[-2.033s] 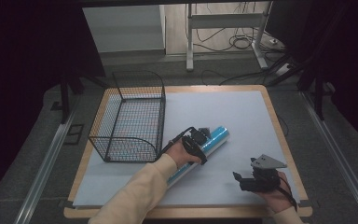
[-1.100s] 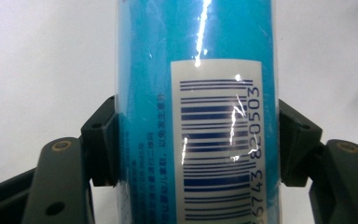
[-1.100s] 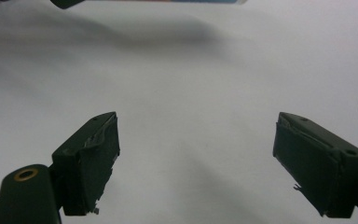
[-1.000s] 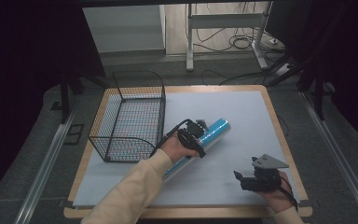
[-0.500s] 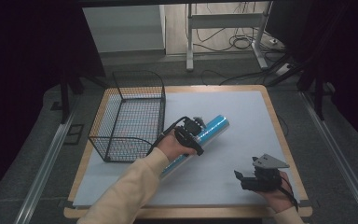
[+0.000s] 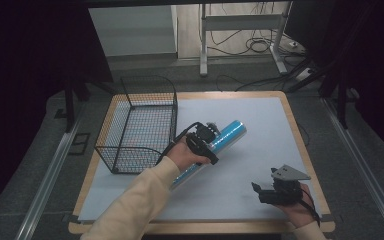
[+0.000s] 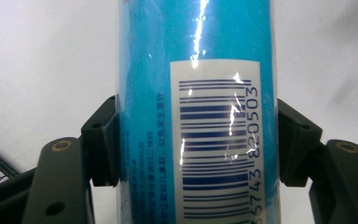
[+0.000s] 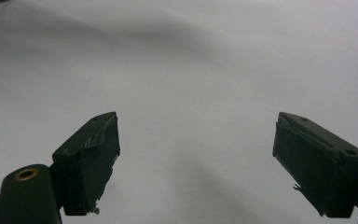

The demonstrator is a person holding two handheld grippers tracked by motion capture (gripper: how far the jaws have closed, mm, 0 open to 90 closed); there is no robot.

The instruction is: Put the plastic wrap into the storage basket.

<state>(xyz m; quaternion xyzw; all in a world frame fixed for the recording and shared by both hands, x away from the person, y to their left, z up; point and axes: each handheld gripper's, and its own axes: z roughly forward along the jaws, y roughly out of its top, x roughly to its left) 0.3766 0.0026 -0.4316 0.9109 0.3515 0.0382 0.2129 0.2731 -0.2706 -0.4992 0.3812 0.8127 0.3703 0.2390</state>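
Observation:
A long blue roll (image 6: pixel 230 134) wrapped in shiny film slants across the middle of the white table sheet. My left gripper (image 6: pixel 206 141) is shut on it about halfway along, just right of the wire basket (image 6: pixel 139 125). In the left gripper view both jaws press the sides of the blue roll (image 7: pixel 196 116), whose white barcode label (image 7: pixel 215 140) faces the camera. My right gripper (image 6: pixel 265 192) rests near the table's front right, open. The right gripper view shows its jaws wide apart over the bare white sheet (image 8: pixel 191 93), holding nothing.
The black wire basket stands on the table's left side with nothing in it that I can see. The wooden table edge (image 6: pixel 300 135) frames the white sheet. Behind the table are metal stand legs and cables (image 6: pixel 250 45) on the floor.
My left gripper has carried the blue roll a little up and to the left, toward the basket. The right gripper has stayed in place.

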